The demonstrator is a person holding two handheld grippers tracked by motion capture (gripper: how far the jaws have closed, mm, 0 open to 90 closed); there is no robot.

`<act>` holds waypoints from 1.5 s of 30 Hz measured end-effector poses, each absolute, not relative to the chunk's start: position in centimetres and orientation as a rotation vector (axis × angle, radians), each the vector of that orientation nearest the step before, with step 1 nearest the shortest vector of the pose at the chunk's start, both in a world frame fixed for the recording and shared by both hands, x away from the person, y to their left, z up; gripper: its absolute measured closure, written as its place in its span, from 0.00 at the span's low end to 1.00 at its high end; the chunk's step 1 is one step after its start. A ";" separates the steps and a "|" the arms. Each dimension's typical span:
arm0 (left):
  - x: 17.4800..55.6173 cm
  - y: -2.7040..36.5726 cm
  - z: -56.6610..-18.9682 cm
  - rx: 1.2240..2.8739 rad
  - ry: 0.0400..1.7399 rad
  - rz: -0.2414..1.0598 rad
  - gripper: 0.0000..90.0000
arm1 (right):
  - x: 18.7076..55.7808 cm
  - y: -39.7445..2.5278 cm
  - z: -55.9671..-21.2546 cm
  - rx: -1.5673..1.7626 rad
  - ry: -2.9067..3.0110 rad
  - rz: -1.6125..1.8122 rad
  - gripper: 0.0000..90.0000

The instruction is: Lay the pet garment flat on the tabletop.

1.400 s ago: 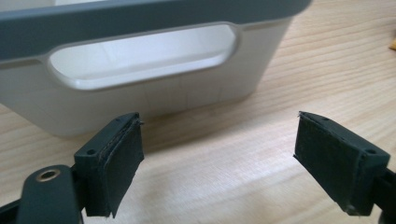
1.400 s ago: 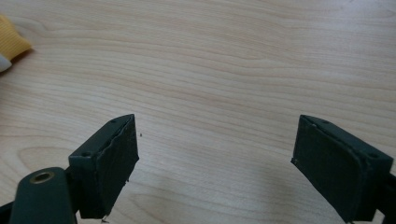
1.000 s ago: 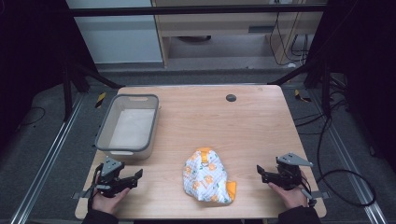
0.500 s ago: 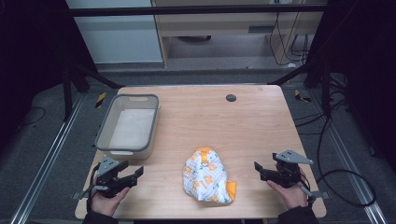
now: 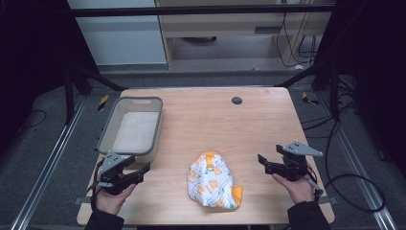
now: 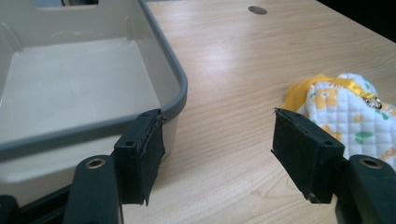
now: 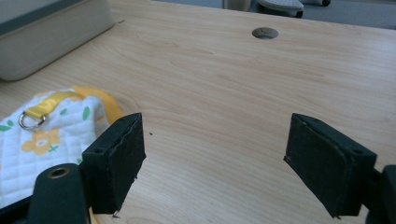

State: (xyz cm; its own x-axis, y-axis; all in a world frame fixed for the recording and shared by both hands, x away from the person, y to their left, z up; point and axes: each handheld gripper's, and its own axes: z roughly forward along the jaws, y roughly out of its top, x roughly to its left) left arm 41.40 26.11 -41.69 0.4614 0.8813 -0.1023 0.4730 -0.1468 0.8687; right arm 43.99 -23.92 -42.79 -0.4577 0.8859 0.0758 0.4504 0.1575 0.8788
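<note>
High view: your left gripper and right gripper flank the quilted floral pouch, both wide, holding nothing.

Left gripper view: grey bin left of pouch, empty.

Right gripper view: pouch untouched; likely nothing done yet.

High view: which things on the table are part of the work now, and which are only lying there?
Part of the work:
- quilted cloth item, white with orange flowers, between both tools
- left tool, open
- right tool, open
- grey bin, probably, right next to the left tool

Only lying there:
- cables on the floor
- round hole in the table
</note>
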 end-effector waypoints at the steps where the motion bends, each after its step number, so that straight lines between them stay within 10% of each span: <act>1: 41.5 25.9 -41.5 1.780 1.147 0.551 0.37 | 44.1 -23.7 -42.6 1.263 1.981 1.251 0.22; 45: 44.9 16.0 -45.5 2.049 0.987 0.421 0.44 | 45.9 -16.2 -45.6 1.153 2.308 1.249 0.40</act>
State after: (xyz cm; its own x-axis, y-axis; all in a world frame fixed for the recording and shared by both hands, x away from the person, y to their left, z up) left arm 44.93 16.02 -45.54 0.6395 0.7675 -0.0442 0.4993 -0.3710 0.7830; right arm 45.90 -16.20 -45.63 -0.6449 0.7540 0.1252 0.5174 0.3101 0.7976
